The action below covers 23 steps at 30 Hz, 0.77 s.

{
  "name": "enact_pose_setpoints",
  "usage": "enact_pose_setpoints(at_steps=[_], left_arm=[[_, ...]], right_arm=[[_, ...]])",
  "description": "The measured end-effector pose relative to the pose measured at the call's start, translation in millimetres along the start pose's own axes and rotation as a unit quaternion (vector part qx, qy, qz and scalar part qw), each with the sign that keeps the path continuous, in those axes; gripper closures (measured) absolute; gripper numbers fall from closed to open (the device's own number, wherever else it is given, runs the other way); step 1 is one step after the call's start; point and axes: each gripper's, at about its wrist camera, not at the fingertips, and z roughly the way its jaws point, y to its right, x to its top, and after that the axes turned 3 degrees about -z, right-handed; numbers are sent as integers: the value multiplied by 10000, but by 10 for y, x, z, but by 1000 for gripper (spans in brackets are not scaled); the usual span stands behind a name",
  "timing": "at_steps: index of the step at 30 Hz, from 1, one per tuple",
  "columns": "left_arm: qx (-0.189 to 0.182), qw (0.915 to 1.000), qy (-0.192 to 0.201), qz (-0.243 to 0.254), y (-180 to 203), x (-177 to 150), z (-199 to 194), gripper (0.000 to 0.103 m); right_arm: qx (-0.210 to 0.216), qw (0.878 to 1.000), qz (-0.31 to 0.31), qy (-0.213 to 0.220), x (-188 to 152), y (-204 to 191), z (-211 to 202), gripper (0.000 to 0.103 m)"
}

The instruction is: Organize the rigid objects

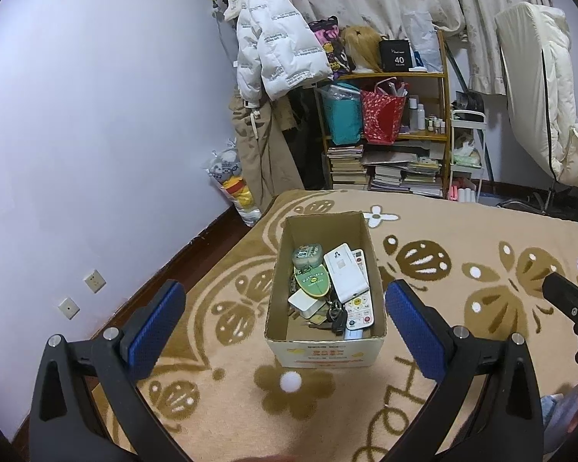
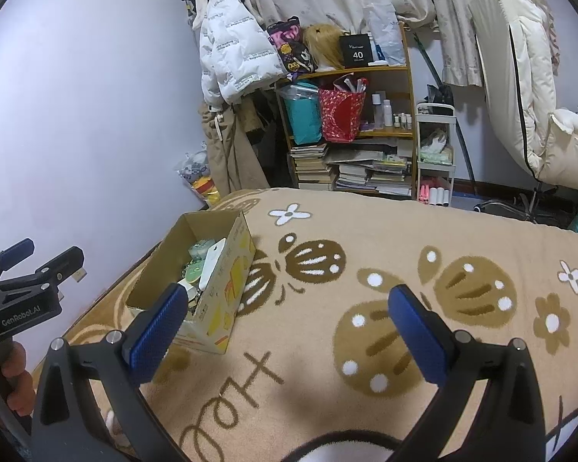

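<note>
An open cardboard box (image 1: pixel 327 348) stands on the patterned blanket and holds several small rigid items: a white remote (image 1: pixel 345 273), a second remote with coloured buttons (image 1: pixel 360 310), a green case (image 1: pixel 307 255), keys. My left gripper (image 1: pixel 285 321) hovers open just in front of the box, its blue pads either side of it, holding nothing. In the right wrist view the same box (image 2: pixel 227 288) sits to the left. My right gripper (image 2: pixel 287 325) is open over bare blanket to the right of the box. A hand holds the left gripper (image 2: pixel 19 265) at the left edge.
The tan blanket (image 2: pixel 366 269) with brown flower shapes covers the bed. A lilac wall (image 1: pixel 96 134) runs along the left. Beyond the bed stand a cluttered bookshelf (image 1: pixel 389 134), a hanging white jacket (image 1: pixel 273 50) and a cream chair (image 2: pixel 528 88).
</note>
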Motion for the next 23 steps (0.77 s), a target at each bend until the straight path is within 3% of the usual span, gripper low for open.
enact_pose_setpoints(at_steps=[23], left_arm=[[-42,10000,-34,-10,2,-24,-6,0]], right_arm=[[-39,10000,21,3,-13,67,-4,0]])
